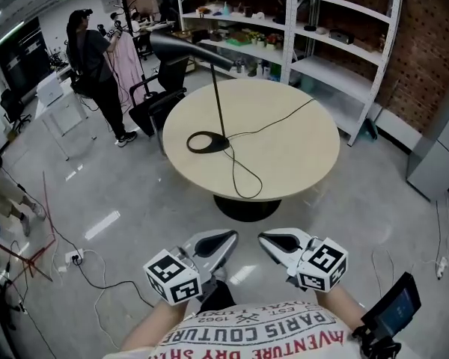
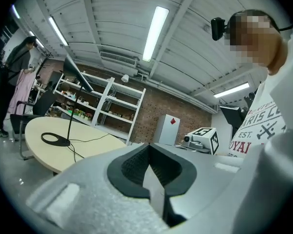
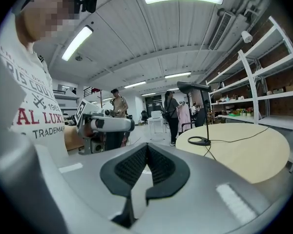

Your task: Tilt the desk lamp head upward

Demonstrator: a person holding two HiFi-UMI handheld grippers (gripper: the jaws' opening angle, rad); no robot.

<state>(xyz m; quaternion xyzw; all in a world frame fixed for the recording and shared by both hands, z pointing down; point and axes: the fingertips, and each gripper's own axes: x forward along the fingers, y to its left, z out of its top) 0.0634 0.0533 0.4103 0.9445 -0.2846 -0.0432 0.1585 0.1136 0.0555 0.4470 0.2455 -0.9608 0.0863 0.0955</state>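
A black desk lamp stands on the round beige table (image 1: 299,148). Its ring base (image 1: 207,142) lies left of the table's centre, a thin stem rises from it, and the long head (image 1: 187,48) slants down to the right. The lamp head (image 2: 77,74) and base (image 2: 55,139) also show far off in the left gripper view, and the base (image 3: 199,141) in the right gripper view. My left gripper (image 1: 228,238) (image 2: 149,152) and right gripper (image 1: 268,238) (image 3: 146,152) are held close to my body, well short of the table, tips turned toward each other. Both are shut with nothing between the pads.
The lamp's black cord (image 1: 243,178) loops across the tabletop. White shelving (image 1: 284,21) stands behind the table, a black chair (image 1: 161,96) at its back left, and a person (image 1: 97,73) farther left. Cables (image 1: 82,260) lie on the floor at left; a grey cabinet (image 1: 434,163) stands at right.
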